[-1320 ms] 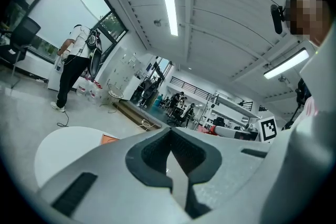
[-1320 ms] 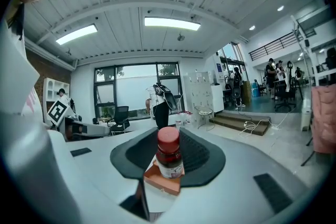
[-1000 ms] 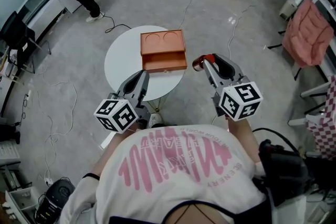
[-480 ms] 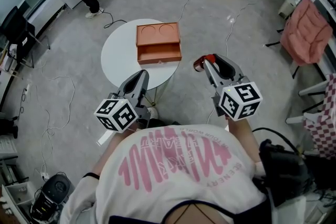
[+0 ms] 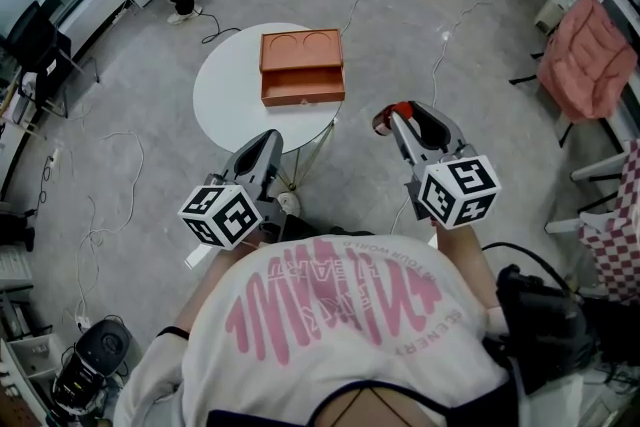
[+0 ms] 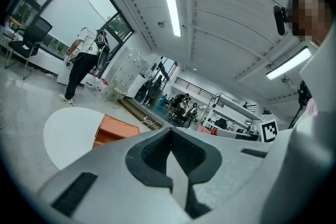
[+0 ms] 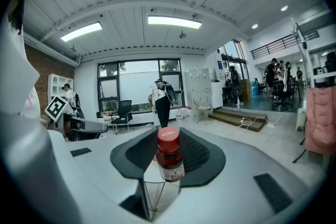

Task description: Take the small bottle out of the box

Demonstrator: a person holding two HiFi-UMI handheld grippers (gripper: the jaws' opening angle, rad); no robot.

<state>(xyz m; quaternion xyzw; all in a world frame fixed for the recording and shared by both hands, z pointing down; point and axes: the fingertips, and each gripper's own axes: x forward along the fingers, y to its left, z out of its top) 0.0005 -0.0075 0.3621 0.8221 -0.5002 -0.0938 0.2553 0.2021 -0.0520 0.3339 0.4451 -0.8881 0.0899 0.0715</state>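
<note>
Up close, right claw [image 7: 168, 139] clamps the small bottle [image 7: 170, 162], barely seen overhead; left claw [image 6: 169, 135] closed, empty

Both arms reach out ahead of the torso, grippers pointing far and roughly level. The left gripper [image 5: 266, 140] has its jaws pressed together, empty. The right gripper [image 5: 395, 118] clamps the small bottle [image 7: 169, 160].

Left tool [image 5: 268, 137] and right tool [image 5: 399, 114] (together) backed off the table [image 5: 228, 97].

Nothing can be read: pink upside-down lettering on the white fabric T-shirt [image 5: 330, 315] and red-cap print on the small brown bottle [image 7: 168, 161] are blurred.
</note>
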